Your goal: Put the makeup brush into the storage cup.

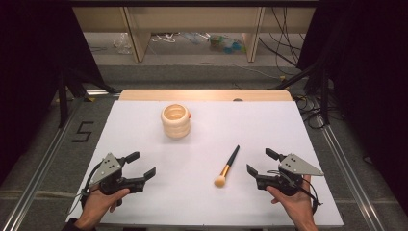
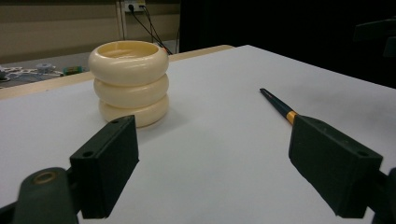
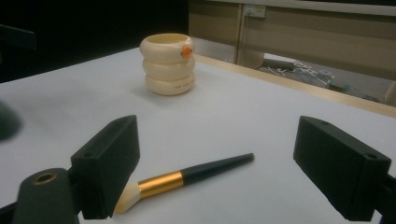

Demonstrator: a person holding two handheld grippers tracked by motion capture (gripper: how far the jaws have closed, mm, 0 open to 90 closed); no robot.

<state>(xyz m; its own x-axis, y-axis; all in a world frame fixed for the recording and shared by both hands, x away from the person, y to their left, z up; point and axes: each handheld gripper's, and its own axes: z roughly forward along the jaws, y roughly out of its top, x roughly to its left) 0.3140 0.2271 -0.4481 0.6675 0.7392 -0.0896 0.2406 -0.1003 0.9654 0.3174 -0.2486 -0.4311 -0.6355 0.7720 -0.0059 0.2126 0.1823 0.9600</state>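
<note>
At the near left of the white table (image 1: 144,120), the left gripper (image 1: 143,166) rests low in the person's left hand (image 1: 98,202), its jaws spread wide with nothing between them. In the left gripper view the same jaws stand far apart over bare white surface.

Farther back and a little left of centre stands a cream holder (image 1: 176,121) shaped like three stacked rings, upright and open at the top. It carries a small orange spot on its far-right side, seen best in the right gripper view (image 3: 187,52); what the spot is, I cannot make out.

Right of centre lies a makeup brush (image 1: 227,166), flat on the table, pale bristles toward the person, gold ferrule, dark handle angled away to the right.

Just right of the brush, apart from it, the right gripper (image 1: 262,162) sits in the right hand (image 1: 296,204), jaws equally wide and empty.
</note>
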